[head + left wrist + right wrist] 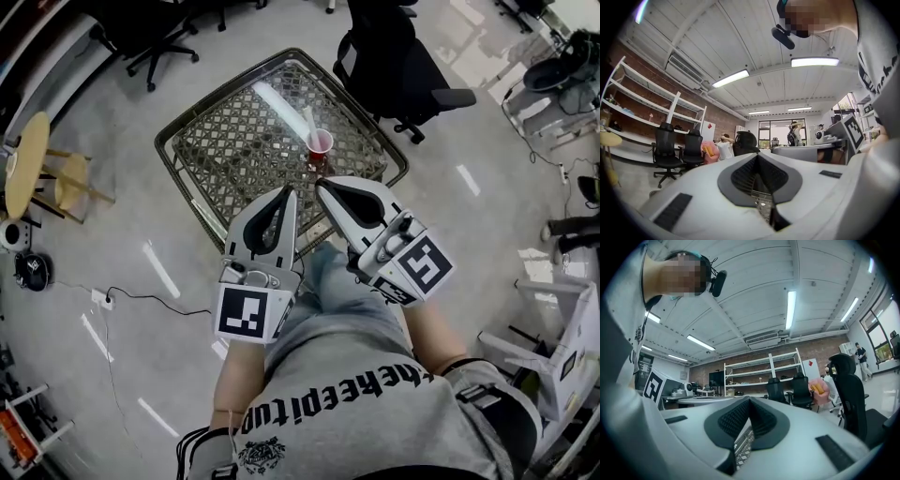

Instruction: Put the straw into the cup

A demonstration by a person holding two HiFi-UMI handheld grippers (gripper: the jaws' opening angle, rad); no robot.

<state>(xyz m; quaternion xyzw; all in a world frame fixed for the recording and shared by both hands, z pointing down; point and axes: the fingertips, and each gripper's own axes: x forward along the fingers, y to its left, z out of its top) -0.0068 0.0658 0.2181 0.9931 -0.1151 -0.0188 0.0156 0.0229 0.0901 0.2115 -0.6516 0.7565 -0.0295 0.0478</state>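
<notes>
straw looks already in the cup

the white straw [309, 120] seems to stand in the red cup [320, 143] on the glass table [234, 141]. left gripper [287, 197] and right gripper [325, 187] hang near the body, jaws closed on nothing. i judge the task done, with no next move needed

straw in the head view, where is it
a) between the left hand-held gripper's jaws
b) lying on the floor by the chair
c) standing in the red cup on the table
c: the straw sticks up out of the red cup on the table, well ahead of both grippers.
</notes>
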